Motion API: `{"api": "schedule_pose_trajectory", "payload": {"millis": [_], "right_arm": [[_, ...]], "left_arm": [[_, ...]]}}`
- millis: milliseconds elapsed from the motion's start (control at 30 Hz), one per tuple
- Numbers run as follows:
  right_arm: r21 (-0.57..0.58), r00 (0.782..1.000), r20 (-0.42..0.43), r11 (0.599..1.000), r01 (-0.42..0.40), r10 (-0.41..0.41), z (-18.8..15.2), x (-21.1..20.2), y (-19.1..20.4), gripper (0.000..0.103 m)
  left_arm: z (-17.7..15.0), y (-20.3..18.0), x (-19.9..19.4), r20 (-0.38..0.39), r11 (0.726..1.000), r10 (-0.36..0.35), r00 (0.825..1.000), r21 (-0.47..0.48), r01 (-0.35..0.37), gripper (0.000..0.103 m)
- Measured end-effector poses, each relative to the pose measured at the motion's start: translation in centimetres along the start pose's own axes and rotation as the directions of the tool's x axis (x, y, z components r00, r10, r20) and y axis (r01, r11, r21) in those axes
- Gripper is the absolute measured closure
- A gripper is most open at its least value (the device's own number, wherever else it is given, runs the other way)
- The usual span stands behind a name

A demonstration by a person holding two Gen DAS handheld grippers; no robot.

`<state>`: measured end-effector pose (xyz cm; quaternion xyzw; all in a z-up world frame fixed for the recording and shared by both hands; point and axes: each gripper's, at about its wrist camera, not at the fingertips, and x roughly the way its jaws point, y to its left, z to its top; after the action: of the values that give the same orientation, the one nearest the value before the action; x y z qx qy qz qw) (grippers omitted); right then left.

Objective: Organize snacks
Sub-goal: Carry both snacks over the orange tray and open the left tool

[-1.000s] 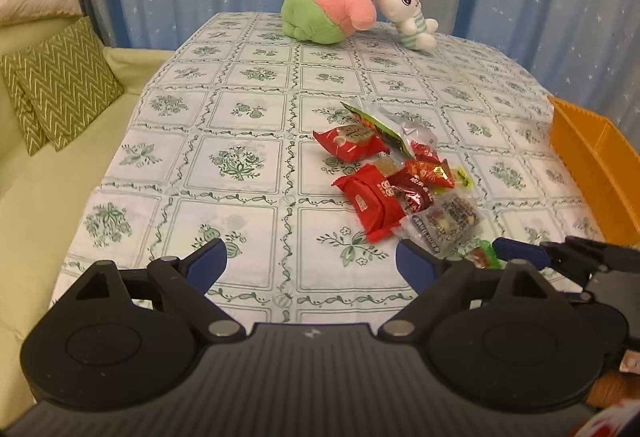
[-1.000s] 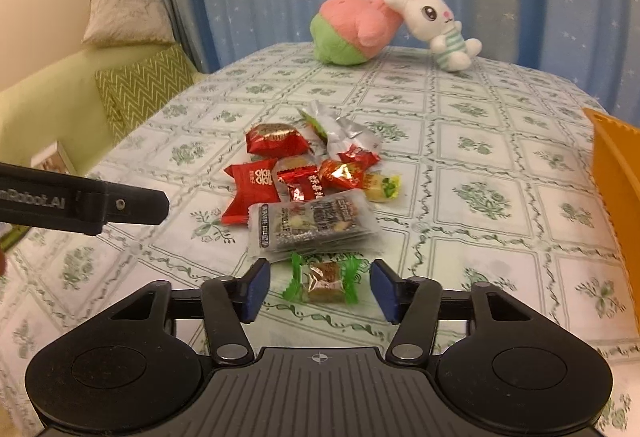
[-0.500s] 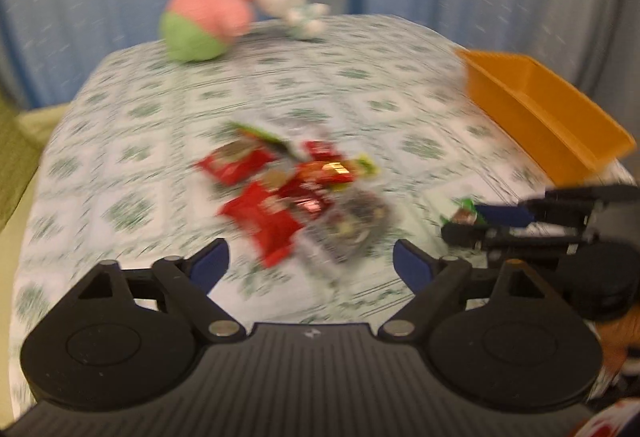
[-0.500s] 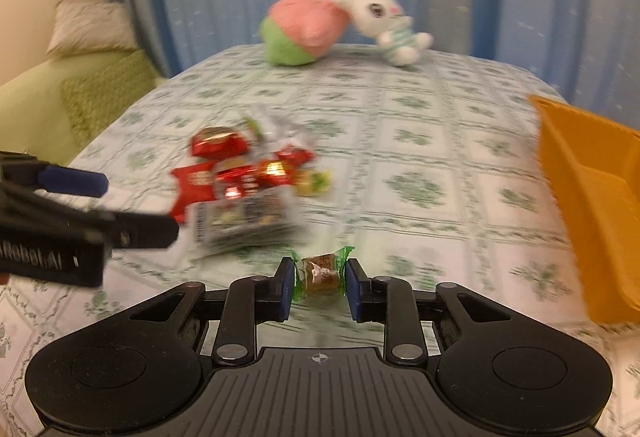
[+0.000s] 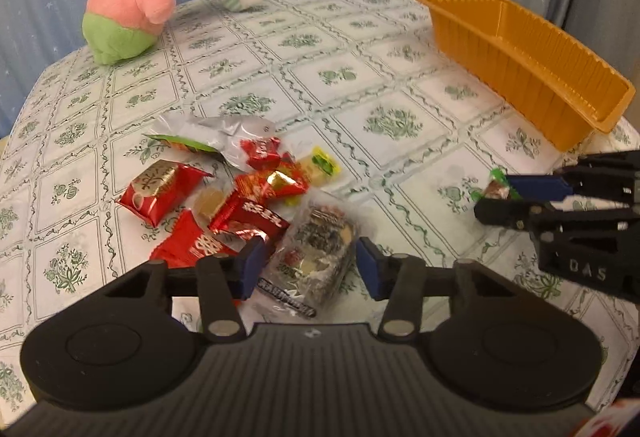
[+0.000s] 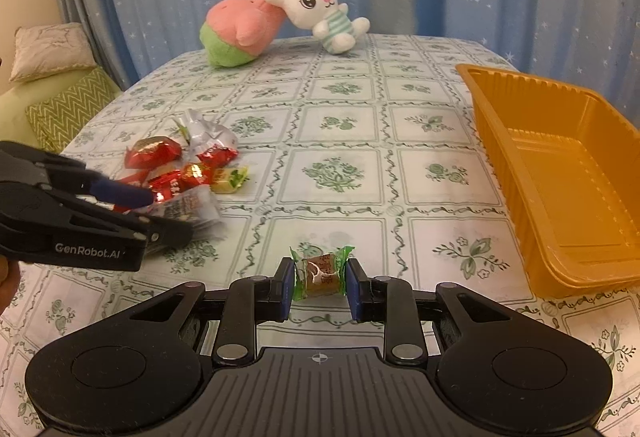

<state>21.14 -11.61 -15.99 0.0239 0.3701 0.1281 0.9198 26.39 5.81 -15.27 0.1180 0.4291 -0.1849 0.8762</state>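
Observation:
A pile of snacks (image 5: pixel 240 197) lies on the tablecloth, mostly red packets; it also shows in the right wrist view (image 6: pixel 180 165). My left gripper (image 5: pixel 306 267) is open, its fingers either side of a clear nut packet (image 5: pixel 316 253) at the pile's near edge. My right gripper (image 6: pixel 319 289) is shut on a green-wrapped candy (image 6: pixel 322 271), held just above the cloth; it also shows in the left wrist view (image 5: pixel 500 197). An empty orange tray (image 6: pixel 560 173) stands at the right, also seen in the left wrist view (image 5: pixel 520 65).
A pink and green plush (image 6: pixel 244 29) and a white bunny plush (image 6: pixel 324 13) lie at the table's far end. A green sofa with cushions (image 6: pixel 64 109) is left of the table. Blue starred curtains hang behind.
My right gripper closed on the green-wrapped candy and lifted it. My left gripper swung toward the pile, narrowed, and now straddles the nut packet.

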Motion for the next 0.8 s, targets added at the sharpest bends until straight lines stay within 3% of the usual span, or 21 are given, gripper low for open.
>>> {"api": "schedule_pose_trajectory", "payload": {"millis": [233,300,433,800], "right_arm": [[0.025,1.0,-0.002,1.0,-0.008,0.008,0.2,-0.1,-0.3,0.076],[0.022,1.0,0.002,1.0,-0.013,0.013,0.2,-0.1,-0.1,0.076],[0.024,1.0,0.011,1.0,-0.008,0.007,0.3,-0.4,-0.2,0.076],[0.024,0.992,0.119,0.999,0.035,-0.038,2.3,-3.9,-1.1,0.076]], "left_arm": [[-0.1,-0.1,0.8,-0.038,1.0,0.004,0.999,-0.031,-0.005,0.06],[-0.2,-0.2,0.7,-0.04,0.999,0.013,0.999,-0.051,-0.015,0.066],[-0.4,-0.8,0.0,-0.035,0.995,0.029,0.999,-0.09,-0.033,0.069],[2.4,-3.3,-3.2,0.069,0.985,-0.004,0.998,-0.171,0.015,0.069]]}}
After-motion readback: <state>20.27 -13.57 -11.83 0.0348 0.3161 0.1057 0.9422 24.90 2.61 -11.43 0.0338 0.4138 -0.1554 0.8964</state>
